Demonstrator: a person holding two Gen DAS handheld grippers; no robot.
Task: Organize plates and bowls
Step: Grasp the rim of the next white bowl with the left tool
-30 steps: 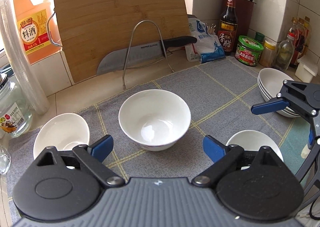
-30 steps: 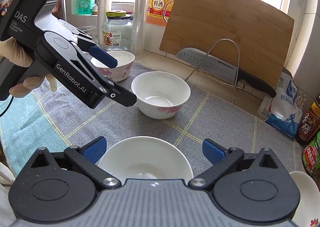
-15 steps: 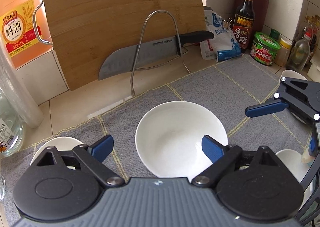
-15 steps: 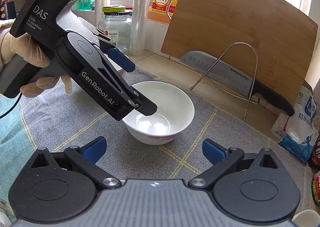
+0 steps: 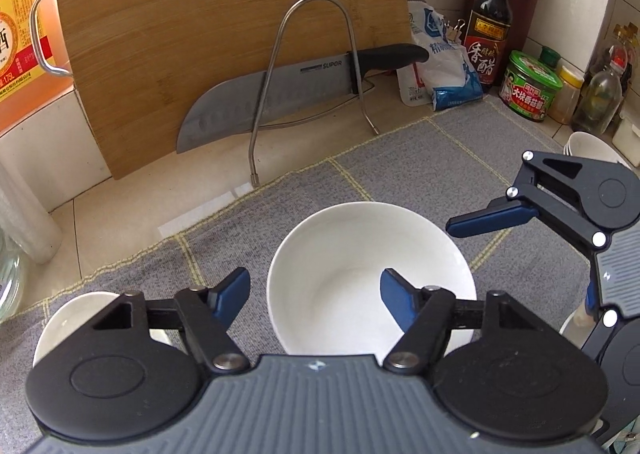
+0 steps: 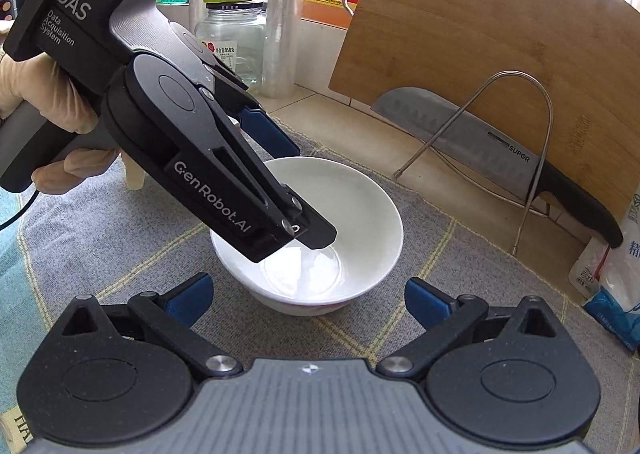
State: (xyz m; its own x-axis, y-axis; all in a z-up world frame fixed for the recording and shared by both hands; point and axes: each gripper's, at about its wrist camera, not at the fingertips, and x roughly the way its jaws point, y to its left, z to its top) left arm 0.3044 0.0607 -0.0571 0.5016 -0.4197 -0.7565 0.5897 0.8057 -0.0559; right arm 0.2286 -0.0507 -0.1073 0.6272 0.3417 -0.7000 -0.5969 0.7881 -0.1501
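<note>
L gripper (image 5: 314,294) straddles the near-left rim of the bowl (image 5: 360,254) mid-mat (image 5: 420,174): one finger inside, one outside, prob. to pinch the wall for a lift. Jaws have just been closing, now narrow, rim between them; can't tell if pads press yet. R gripper (image 6: 306,294) hangs just short of bowl, jaws wide, empty, maybe w/ support in mind. Stack (image 5: 588,144) waits far R.

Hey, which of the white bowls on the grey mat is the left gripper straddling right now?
The deep white ceramic bowl in the middle of the grey checked mat. The left gripper, whose jaws have just been closing, has its rim between its fingers; the shallower white bowl sits left, outside them.
</note>
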